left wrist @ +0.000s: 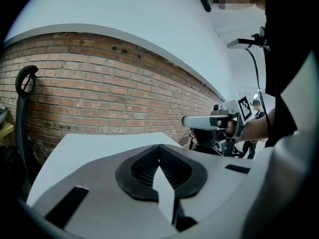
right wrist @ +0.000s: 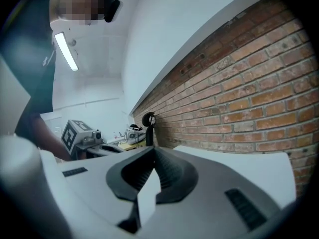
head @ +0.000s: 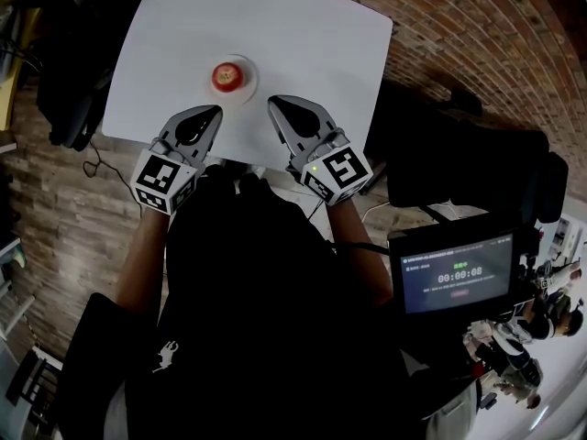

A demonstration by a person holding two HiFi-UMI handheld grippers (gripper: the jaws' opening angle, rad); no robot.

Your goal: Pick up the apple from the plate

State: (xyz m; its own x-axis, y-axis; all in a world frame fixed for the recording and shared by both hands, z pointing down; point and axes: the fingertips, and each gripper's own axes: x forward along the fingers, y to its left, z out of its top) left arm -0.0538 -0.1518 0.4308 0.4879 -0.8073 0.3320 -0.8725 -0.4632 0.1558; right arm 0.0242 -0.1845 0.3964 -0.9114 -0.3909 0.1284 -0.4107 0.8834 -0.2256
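Observation:
A red apple (head: 226,76) sits on a small white plate (head: 249,65) near the front of the white table (head: 303,35). My left gripper (head: 216,110) lies at the table's near edge, just below and left of the plate, its jaws shut and empty. My right gripper (head: 273,102) lies a little right of the plate, also shut with nothing in it. Both tips point toward the table, short of the apple. The left gripper view shows its closed jaws (left wrist: 159,149) over the tabletop and the right gripper (left wrist: 212,121) beside it. Neither gripper view shows the apple.
A screen with a timer (head: 456,273) stands at the lower right. Dark bags or seats flank the table on the left (head: 73,99) and on the right (head: 459,159). A brick wall (left wrist: 99,98) rises beyond the table in the gripper views.

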